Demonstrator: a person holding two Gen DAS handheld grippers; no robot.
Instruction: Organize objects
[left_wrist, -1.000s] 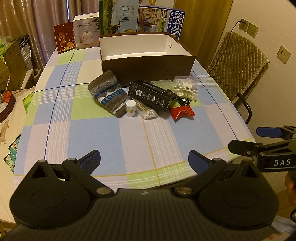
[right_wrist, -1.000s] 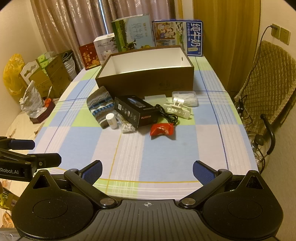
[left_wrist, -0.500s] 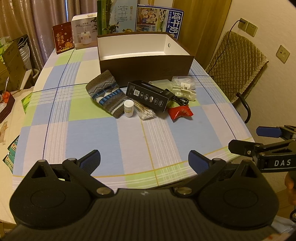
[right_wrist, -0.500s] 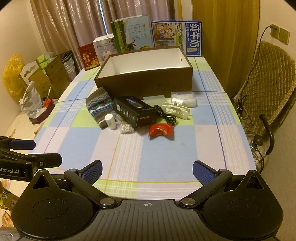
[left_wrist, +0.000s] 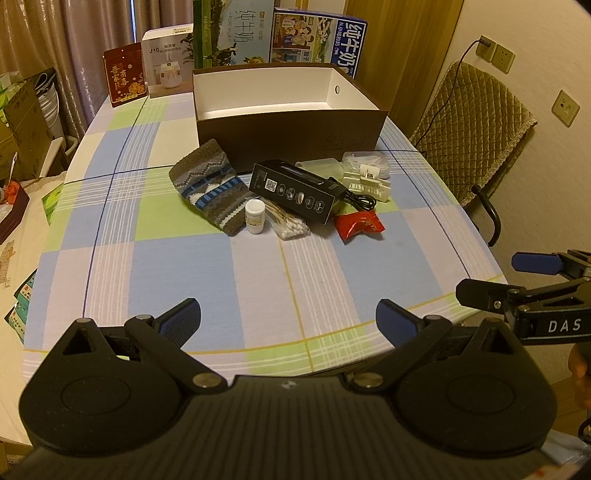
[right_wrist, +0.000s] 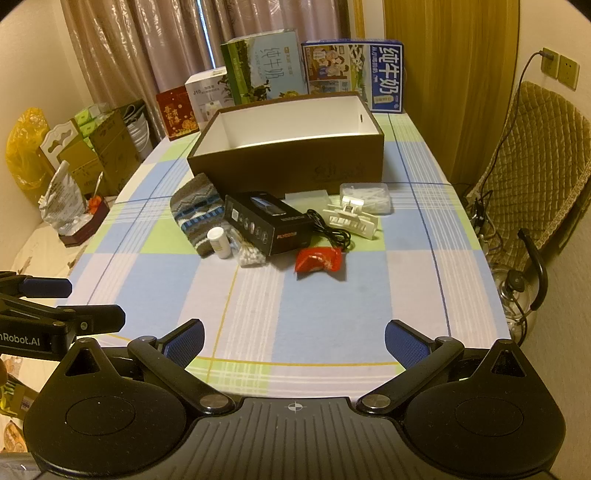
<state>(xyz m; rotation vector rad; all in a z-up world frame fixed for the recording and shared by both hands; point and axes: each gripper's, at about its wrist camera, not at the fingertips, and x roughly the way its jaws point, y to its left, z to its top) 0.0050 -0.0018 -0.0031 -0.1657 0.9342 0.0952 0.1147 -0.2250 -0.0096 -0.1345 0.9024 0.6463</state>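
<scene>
A brown box (left_wrist: 288, 133) (right_wrist: 288, 166) with a white inside stands open at the far middle of the checked table. In front of it lie a knitted sock (left_wrist: 208, 184) (right_wrist: 197, 212), a black carton (left_wrist: 295, 190) (right_wrist: 267, 221), a small white bottle (left_wrist: 255, 216) (right_wrist: 219, 242), a bag of cotton swabs (left_wrist: 290, 227) (right_wrist: 249, 254), a red packet (left_wrist: 358, 225) (right_wrist: 317, 258), a black cable (right_wrist: 332, 230), a white clip (left_wrist: 367, 181) (right_wrist: 351, 219) and a clear bag (right_wrist: 367, 195). My left gripper (left_wrist: 288, 319) and right gripper (right_wrist: 293, 339) hover open over the near edge, both empty.
Milk cartons (right_wrist: 351, 74), a white appliance box (left_wrist: 168, 66) and a red packet (left_wrist: 123, 77) stand behind the brown box. A quilted chair (right_wrist: 528, 173) is at the right. Boxes and bags (right_wrist: 74, 155) crowd the left side of the table.
Both views have shifted slightly, bringing the objects a little nearer and lower in frame. Nothing on the table has moved, and both grippers stay open.
</scene>
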